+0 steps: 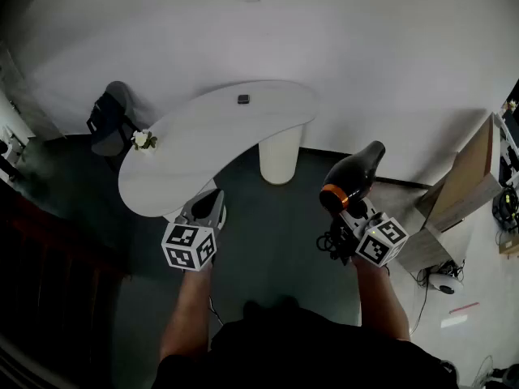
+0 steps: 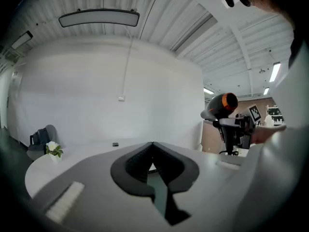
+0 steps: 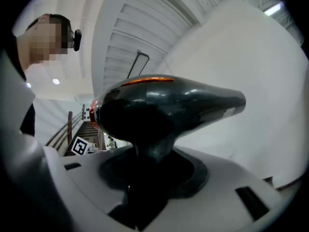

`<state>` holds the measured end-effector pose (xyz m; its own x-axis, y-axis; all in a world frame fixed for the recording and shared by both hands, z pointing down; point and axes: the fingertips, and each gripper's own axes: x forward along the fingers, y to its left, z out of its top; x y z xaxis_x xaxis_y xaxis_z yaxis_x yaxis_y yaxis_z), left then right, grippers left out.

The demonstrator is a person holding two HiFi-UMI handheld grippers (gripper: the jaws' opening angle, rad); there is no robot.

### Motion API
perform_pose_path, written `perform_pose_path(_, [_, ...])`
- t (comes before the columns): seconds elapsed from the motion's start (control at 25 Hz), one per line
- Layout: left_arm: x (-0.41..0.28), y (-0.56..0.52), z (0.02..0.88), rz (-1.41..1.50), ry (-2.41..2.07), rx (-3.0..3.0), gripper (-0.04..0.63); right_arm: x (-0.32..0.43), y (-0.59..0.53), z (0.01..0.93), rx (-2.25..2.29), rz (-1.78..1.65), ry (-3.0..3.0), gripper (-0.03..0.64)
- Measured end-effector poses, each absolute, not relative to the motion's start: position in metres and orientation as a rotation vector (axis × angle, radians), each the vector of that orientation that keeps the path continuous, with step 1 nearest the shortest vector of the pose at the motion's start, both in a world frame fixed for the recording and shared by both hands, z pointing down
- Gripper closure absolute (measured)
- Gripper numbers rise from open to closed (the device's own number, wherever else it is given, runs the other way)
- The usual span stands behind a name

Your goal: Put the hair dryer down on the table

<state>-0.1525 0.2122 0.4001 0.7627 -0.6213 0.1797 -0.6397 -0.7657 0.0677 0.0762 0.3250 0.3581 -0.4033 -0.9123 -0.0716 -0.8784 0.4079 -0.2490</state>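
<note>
One hair dryer (image 1: 354,177) held aloft, well short of the counter (image 1: 219,128)

The right claw (image 1: 350,211) is clamped on the dryer's handle. The black body with its orange ring stands above the jaws, and the nozzle points away from the person. The dryer hangs over the dark floor, to the right of the white curved counter and well apart from it, touching no surface. What looks like its cord (image 1: 331,245) bunches just beside the claw. The left claw (image 1: 208,207) carries nothing: its jaws meet tip to tip, and it hovers at the counter's near edge.

The step in hand seems to be the carry toward the counter, with the put-down itself not yet begun. The next move probably calls for bringing the right claw leftward and forward until the dryer is over the top. A bare stretch lies between the small flower (image 1: 143,140) at the left end and the small dark object (image 1: 243,99) near the far edge. From there the dryer would need lowering until its body rests on the surface, and only then should the jaws part. The top-heavy body may roll once freed, so a low, gentle release looks wise, with the cord kept from snagging.
</note>
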Motion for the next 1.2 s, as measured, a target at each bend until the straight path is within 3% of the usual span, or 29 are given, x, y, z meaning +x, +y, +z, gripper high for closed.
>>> perform_pose_path(0.68, [-0.157, 0.223, 0.395, 0.227, -0.999, 2.849, 0.586, 0.07, 0.335, 0.348, -1.547, -0.294, 2.424, 0.448])
perform_pose_path(1.2, [-0.112, 0.237, 0.397, 0.229, -0.982, 2.868, 0.586, 0.101, 0.364, 0.342, -1.509, -0.24, 2.439, 0.447])
